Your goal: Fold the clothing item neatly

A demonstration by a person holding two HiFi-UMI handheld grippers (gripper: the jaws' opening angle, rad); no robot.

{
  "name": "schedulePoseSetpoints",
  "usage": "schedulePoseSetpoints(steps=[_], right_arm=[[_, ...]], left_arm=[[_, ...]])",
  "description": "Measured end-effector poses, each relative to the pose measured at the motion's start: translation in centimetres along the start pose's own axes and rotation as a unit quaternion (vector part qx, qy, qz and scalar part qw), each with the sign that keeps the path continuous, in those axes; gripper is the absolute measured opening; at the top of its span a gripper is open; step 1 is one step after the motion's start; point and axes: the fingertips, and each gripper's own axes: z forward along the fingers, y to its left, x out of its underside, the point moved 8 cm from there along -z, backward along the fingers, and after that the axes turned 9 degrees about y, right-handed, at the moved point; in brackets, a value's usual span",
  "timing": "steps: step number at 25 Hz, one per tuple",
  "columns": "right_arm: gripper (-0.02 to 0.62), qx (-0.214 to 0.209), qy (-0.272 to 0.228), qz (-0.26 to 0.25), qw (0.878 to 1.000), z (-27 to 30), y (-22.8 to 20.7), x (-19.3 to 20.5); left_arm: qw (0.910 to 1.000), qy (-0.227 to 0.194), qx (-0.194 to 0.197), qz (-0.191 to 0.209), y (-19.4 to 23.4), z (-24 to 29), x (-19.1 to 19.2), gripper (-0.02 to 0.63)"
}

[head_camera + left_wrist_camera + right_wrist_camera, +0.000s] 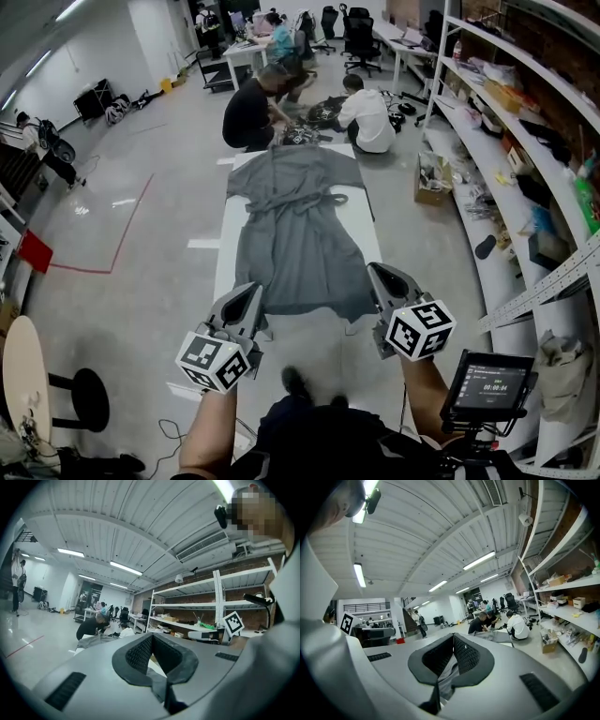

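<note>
The grey robe (298, 220) is being laid out lengthwise on the white surface (225, 248), with its hem nearest. The hem corners are being pinched by the left gripper (249, 292) and right gripper (379, 274). Both pairs of jaws are closed tight on cloth. They are being held level and well apart so the hem is being stretched square, probably for a first fold.

Readable text in the scene: none legible.
The small screen (487, 382) at the head view's lower right shows a line of digits, too small and blurred to read.
</note>
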Motion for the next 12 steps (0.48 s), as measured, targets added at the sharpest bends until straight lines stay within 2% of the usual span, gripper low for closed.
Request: schedulePoseSetpoints(steps=[12], right_arm=[[0.006,0.050,-0.010,0.002,0.999,13.3,-1.8,-4.9]], left_arm=[[0.9986,-0.007,0.052,0.008,13.5,9.4,-4.6,-0.011]])
